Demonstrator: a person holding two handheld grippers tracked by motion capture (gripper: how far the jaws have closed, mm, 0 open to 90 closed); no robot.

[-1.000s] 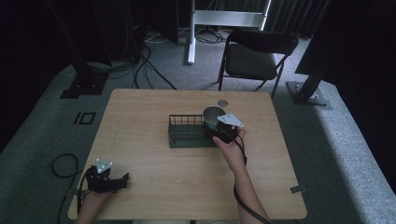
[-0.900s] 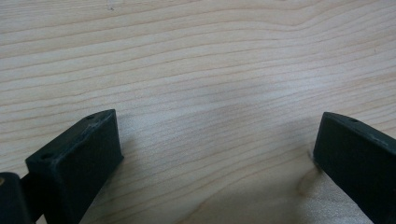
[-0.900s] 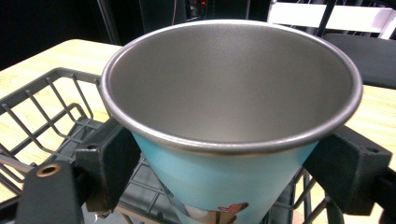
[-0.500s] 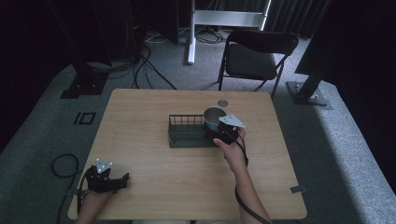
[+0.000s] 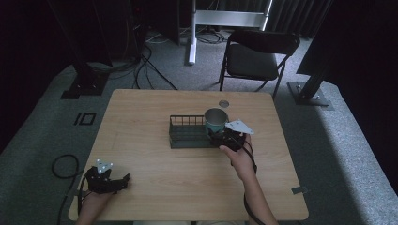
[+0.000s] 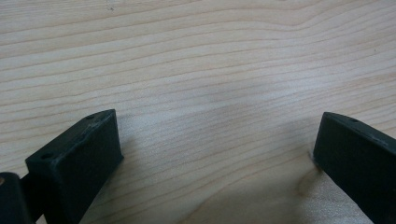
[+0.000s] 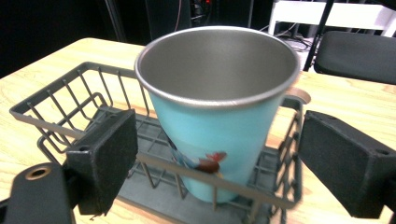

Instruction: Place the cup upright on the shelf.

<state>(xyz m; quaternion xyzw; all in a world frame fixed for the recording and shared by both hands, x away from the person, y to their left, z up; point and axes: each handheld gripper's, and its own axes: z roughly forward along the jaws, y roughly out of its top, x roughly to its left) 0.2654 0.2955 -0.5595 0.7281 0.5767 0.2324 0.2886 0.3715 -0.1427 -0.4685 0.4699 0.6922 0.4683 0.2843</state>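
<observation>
A teal cup [image 5: 216, 121] with a bare metal inside stands upright in the right end of a dark wire basket [image 5: 185, 133] on the wooden table [image 5: 141, 117]. In the right gripper view the cup [image 7: 217, 112] carries a small red and blue picture and rises above the basket's rim [image 7: 56, 116]. My right gripper [image 5: 216, 137] is just in front of the cup, open, with a jaw on either side and neither touching it [image 7: 217, 154]. My left gripper [image 5: 123, 180] rests open near the front left corner, with bare wood between its jaws [image 6: 217, 140].
A small round grommet [image 5: 224, 103] sits in the tabletop behind the basket. A black folding chair [image 5: 256, 58] stands beyond the far edge. Cables and stand feet [image 5: 80, 86] lie on the carpet at the left.
My right gripper has drawn back slightly from the cup, toward the person. The cup, the basket and the left gripper have stayed put.
</observation>
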